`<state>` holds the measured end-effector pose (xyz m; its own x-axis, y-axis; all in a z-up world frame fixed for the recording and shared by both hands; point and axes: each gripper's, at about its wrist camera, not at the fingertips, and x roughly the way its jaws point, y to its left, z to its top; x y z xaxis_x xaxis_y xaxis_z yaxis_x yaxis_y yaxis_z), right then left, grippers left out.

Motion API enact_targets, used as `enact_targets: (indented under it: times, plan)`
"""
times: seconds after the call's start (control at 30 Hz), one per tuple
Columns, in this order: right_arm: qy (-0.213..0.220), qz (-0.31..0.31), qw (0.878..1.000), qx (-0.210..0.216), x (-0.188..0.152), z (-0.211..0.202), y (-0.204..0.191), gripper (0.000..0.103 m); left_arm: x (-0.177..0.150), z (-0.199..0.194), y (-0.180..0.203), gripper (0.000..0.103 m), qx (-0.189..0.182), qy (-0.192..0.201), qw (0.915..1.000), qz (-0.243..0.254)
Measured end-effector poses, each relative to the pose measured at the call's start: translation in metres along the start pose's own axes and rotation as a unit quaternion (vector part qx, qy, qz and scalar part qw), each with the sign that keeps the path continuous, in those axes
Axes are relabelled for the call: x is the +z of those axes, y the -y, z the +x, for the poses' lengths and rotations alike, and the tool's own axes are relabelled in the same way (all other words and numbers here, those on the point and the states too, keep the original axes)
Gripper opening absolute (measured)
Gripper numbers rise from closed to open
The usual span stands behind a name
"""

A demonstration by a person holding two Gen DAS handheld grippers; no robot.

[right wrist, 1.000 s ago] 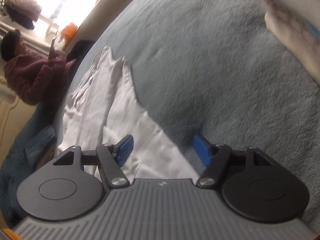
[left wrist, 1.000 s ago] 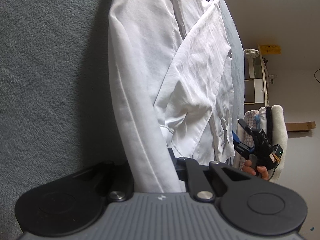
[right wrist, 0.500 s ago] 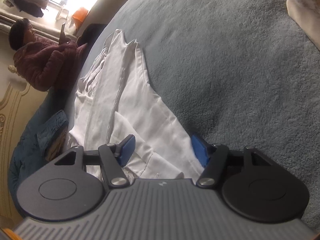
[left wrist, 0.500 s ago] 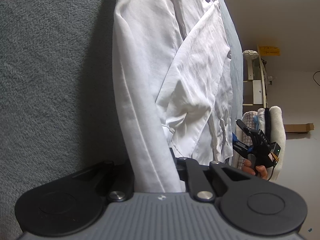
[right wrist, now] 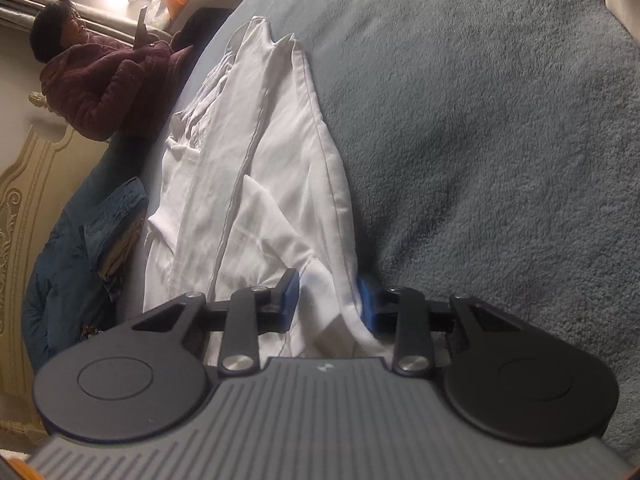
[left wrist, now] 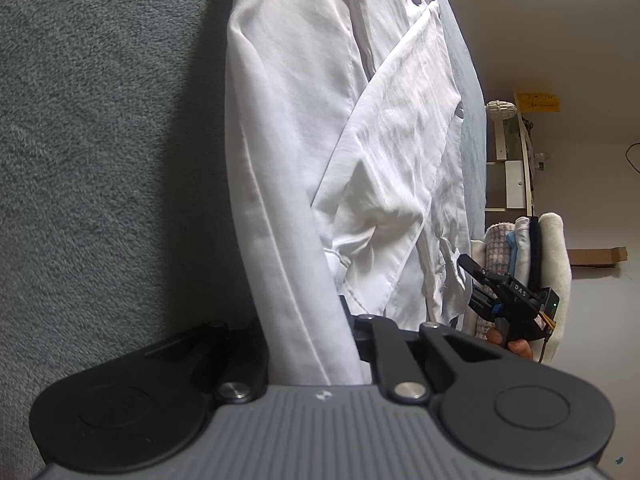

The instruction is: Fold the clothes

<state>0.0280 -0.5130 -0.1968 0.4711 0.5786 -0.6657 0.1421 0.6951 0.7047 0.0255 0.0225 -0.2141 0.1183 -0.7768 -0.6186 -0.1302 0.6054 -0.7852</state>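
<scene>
A white shirt [left wrist: 360, 152] lies stretched along the grey blanket [left wrist: 100, 160]. My left gripper [left wrist: 308, 332] is shut on one end of the shirt; the cloth hides its fingertips. In the right wrist view the shirt [right wrist: 256, 168] runs away from me, and its near end lies bunched between the blue pads [right wrist: 290, 294] of my right gripper [right wrist: 328, 296]. The jaws stand partly closed around the cloth with a gap still showing. The right gripper also shows in the left wrist view [left wrist: 508, 296], at the shirt's far end.
A stack of folded clothes [left wrist: 532, 248] stands beyond the shirt by the wall. A person in a maroon jacket [right wrist: 104, 76] sits at the blanket's far edge. Blue jeans [right wrist: 116, 216] lie beside the shirt. Open blanket [right wrist: 480, 140] lies to the right.
My right gripper has moved onto the shirt's near end and its jaws have narrowed around the cloth. The left gripper has kept its hold and barely moved.
</scene>
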Motion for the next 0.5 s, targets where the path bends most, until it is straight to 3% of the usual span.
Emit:
enact_targets:
  times: [0.27, 0.37, 0.43, 0.5]
  plan:
    - [0.006, 0.002, 1.0, -0.014, -0.001, -0.003, 0.0, 0.03, 0.0, 0.01, 0.007, 0.01, 0.0, 0.001, 1.0, -0.003]
    - [0.035, 0.013, 0.999, -0.033, -0.004, -0.01, -0.001, 0.037, 0.0, 0.012, 0.008, 0.011, 0.0, 0.002, 1.0, -0.003]
    - [0.068, -0.001, 0.995, -0.067, -0.009, -0.019, -0.009, 0.047, -0.001, 0.012, 0.009, 0.011, 0.0, 0.002, 1.0, -0.003]
    - [0.099, -0.03, 0.989, -0.102, -0.018, -0.026, -0.021, 0.048, -0.001, 0.015, 0.012, 0.011, 0.001, 0.003, 1.0, -0.003]
